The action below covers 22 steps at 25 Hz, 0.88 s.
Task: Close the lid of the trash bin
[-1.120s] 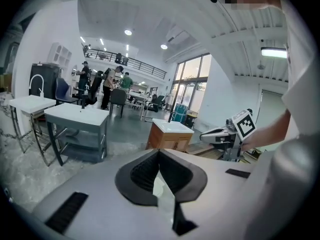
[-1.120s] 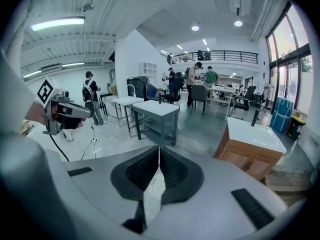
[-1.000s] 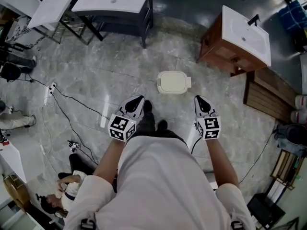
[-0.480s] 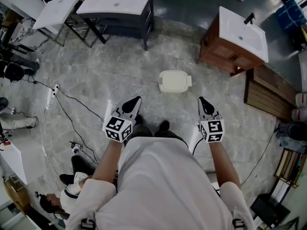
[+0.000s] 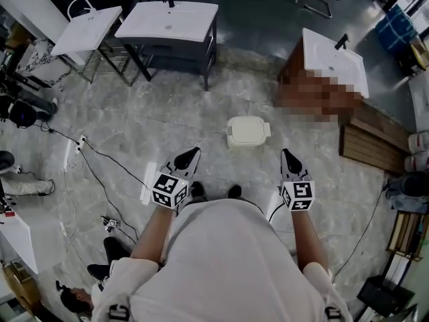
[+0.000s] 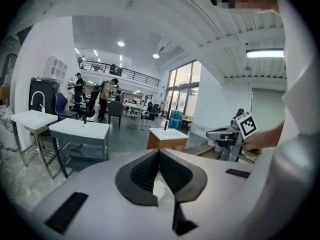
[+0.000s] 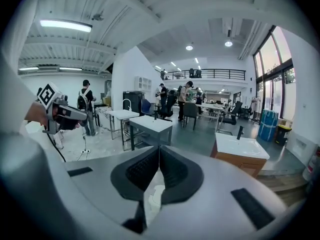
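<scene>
head view steeply down; both gripper views forward, near level, sharing wooden vanity

a dark sink stand and cables on marble floor.

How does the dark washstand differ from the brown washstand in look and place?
The dark washstand stands on thin dark legs; the brown washstand is a wooden cabinet. In the head view the dark one is upper left, the brown one upper right. Both have white tops.
</scene>
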Motion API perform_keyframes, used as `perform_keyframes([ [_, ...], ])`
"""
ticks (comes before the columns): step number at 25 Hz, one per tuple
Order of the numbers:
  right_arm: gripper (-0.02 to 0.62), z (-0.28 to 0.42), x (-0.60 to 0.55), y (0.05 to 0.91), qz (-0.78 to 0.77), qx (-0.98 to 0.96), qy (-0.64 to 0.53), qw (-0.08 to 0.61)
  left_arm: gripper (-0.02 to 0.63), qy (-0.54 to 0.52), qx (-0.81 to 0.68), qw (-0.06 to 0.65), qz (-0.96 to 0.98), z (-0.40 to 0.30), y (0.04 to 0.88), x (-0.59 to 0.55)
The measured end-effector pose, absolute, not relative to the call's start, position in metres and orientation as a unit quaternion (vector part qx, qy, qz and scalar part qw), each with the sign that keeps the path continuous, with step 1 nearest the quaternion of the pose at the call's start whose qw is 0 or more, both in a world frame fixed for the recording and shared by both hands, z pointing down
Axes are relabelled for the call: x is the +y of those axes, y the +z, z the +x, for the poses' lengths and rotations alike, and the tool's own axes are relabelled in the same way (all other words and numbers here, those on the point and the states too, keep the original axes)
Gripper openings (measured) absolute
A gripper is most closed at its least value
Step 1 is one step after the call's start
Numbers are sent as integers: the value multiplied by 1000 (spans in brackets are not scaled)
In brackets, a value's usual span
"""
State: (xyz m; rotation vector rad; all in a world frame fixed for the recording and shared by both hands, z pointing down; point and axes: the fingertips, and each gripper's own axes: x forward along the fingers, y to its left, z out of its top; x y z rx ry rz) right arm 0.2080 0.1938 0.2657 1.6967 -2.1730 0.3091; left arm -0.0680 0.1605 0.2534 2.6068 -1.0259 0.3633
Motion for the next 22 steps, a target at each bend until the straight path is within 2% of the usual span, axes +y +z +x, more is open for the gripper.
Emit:
perform_keyframes([
  [22, 32, 192, 186, 256, 614, -763, 103, 174, 18, 120, -354, 160, 914, -84, 250, 148],
])
